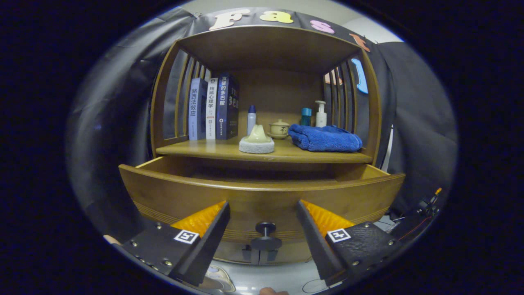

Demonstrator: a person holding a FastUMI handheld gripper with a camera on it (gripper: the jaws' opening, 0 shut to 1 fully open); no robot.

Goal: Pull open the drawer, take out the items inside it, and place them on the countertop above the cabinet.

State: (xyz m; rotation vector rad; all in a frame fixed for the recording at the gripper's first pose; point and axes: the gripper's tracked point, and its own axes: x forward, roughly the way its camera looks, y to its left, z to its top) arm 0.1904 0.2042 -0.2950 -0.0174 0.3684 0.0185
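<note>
A wooden cabinet's drawer stands pulled out toward me, its curved front just ahead of my fingers. Its dark round knob sits low on that front, between my two fingers, and neither finger touches it. My gripper is open and holds nothing. The drawer's inside is hidden behind its front panel. Above it lies the countertop, with a pale cone-shaped object on a round grey pad at its middle and a folded blue towel to the right.
Three upright books stand at the countertop's left. At the back are a small bottle, a lidded ceramic cup, a teal container and a pump bottle. Slatted side walls and a top board enclose the shelf.
</note>
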